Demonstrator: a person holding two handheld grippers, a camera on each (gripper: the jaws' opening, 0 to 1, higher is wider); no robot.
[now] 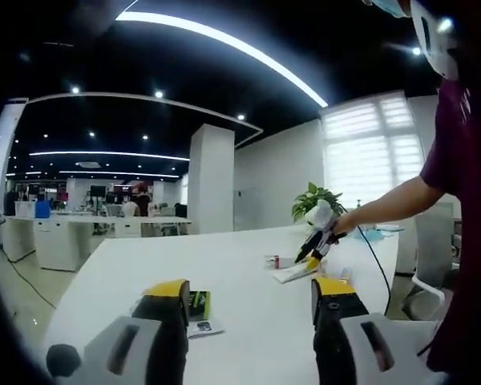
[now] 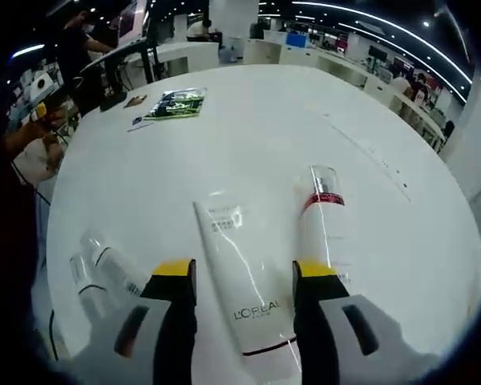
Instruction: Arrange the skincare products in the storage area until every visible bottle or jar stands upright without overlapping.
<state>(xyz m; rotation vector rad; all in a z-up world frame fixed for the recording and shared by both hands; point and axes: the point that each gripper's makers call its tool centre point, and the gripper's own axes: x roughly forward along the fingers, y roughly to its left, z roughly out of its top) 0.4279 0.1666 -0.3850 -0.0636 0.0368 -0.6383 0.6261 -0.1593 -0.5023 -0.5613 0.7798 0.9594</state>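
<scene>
A white L'Oreal tube (image 2: 239, 265) lies flat on the white table (image 2: 248, 128), its length running between the jaws of my right gripper (image 2: 244, 271), which is open around it. To its right a white bottle (image 2: 324, 220) with a red band and clear cap lies on its side. Two small clear bottles (image 2: 96, 273) lie at the left. In the left gripper view my left gripper (image 1: 250, 290) is open and holds nothing, while far across the table the right gripper (image 1: 309, 257) hangs over the tube (image 1: 295, 273), next to a small jar (image 1: 272, 261).
A green leaflet (image 2: 176, 104) lies on the far side of the table, close in front of the left gripper as the leaflet (image 1: 199, 307). A potted plant (image 1: 314, 200) stands beyond the table's end. Office desks and people are in the background.
</scene>
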